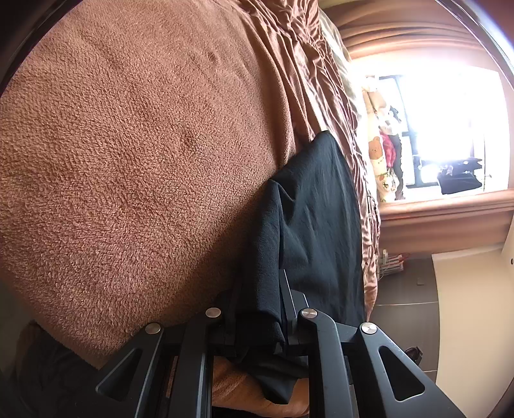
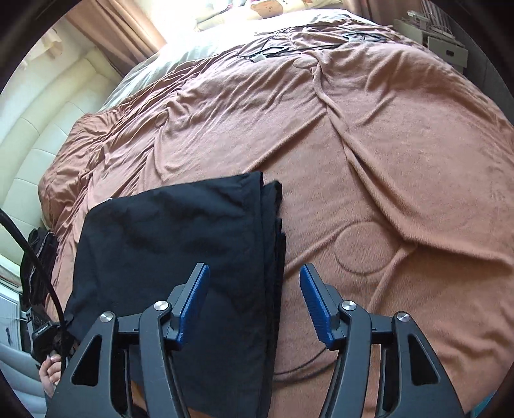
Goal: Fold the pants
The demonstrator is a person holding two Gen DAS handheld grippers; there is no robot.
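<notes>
The black pants [image 2: 180, 231] lie folded in a stack on the brown blanket [image 2: 385, 160], with layered edges along their right side. My right gripper [image 2: 253, 283] hovers open over that right edge; its blue pads [image 2: 196, 289] are bare and nothing sits between them. In the left wrist view, a fold of the black pants [image 1: 314, 209] runs back between the fingers of my left gripper [image 1: 258, 289], which is shut on the cloth. The fabric hides the left fingertips. The far end of the pants rests on the blanket [image 1: 128, 160].
A wrinkled brown sheet [image 2: 192, 122] covers the far bed. Thin cables [image 2: 266, 51] lie near a bear-print pillow [image 2: 273, 8]. A cream padded headboard [image 2: 41, 128] stands at left. A hand [image 2: 49, 369] and a black cable [image 2: 35, 257] are lower left. A bright window [image 1: 449, 128] faces the left camera.
</notes>
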